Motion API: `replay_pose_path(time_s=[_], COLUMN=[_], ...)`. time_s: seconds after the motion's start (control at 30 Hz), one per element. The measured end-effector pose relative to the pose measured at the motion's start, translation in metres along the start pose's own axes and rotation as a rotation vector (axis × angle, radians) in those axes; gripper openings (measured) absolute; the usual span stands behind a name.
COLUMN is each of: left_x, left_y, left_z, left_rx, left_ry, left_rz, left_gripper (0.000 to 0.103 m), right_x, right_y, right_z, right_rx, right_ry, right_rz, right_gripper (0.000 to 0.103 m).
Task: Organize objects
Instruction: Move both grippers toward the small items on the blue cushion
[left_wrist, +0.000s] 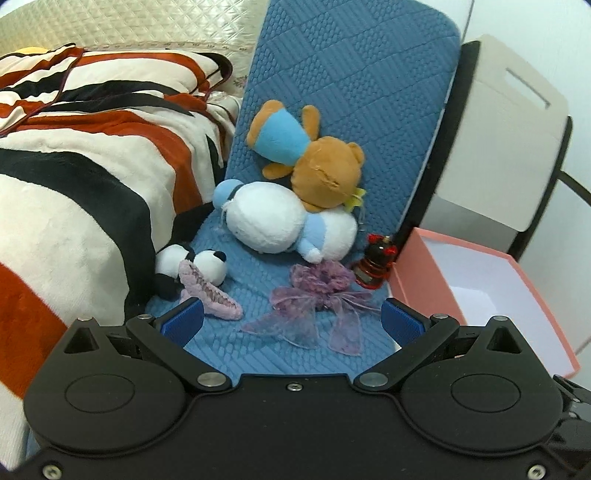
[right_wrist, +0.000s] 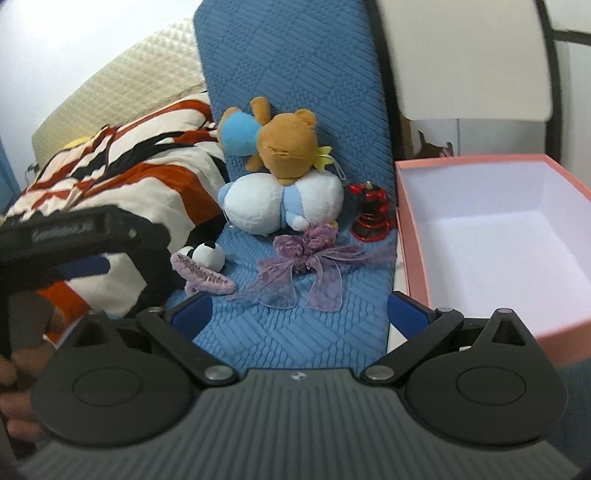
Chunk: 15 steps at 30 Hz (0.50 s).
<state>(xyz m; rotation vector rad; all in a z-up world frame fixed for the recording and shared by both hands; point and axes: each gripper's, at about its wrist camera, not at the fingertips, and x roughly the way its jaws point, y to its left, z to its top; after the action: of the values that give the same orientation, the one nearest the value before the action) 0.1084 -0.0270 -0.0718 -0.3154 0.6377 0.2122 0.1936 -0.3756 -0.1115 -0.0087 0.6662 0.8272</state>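
Both grippers, left (left_wrist: 291, 319) and right (right_wrist: 299, 312), spread wide and empty just short of purple bow (left_wrist: 314, 306), toys clustered left of open pink box (right_wrist: 406, 236), presumably staged for loading.

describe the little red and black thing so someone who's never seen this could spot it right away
Find the blue quilted mat running between the striped blanket and the open pink box. At the mat's right edge, beside the box wall, stands a small red and black figurine. It is the only hard, glossy item; its neighbours are plush toys and a purple ribbon bow.
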Motion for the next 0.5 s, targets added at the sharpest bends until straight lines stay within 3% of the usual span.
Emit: replay_pose_path(time_s=[0.17,0.27,0.37,0.5], left_x=[0.025,0.042,0.060,0.079], left_y=[0.008,0.016,0.022,0.034], left_z=[0.009,0.013,0.016,0.017], left_rx=[-0.023,-0.045,-0.052,-0.088], left_ry=[-0.010,0.019,0.068,0.088], left_rz=[0.020,0.028,0.088,0.068], left_gripper=[0.102,0.102,0.102,0.100], right_x=[0.022,0.037,0.050,0.063], right_y=[0.002,0.002,0.003,0.009], right_z=[0.005,0.007,0.008,0.007], right_rx=[-0.047,-0.046,-0.054,-0.106], right_ry=[-0.010,-0.007,0.005,0.005], right_rz=[0.017,0.020,0.008,-0.006], right_gripper=[0.103,0.103,0.101,0.101])
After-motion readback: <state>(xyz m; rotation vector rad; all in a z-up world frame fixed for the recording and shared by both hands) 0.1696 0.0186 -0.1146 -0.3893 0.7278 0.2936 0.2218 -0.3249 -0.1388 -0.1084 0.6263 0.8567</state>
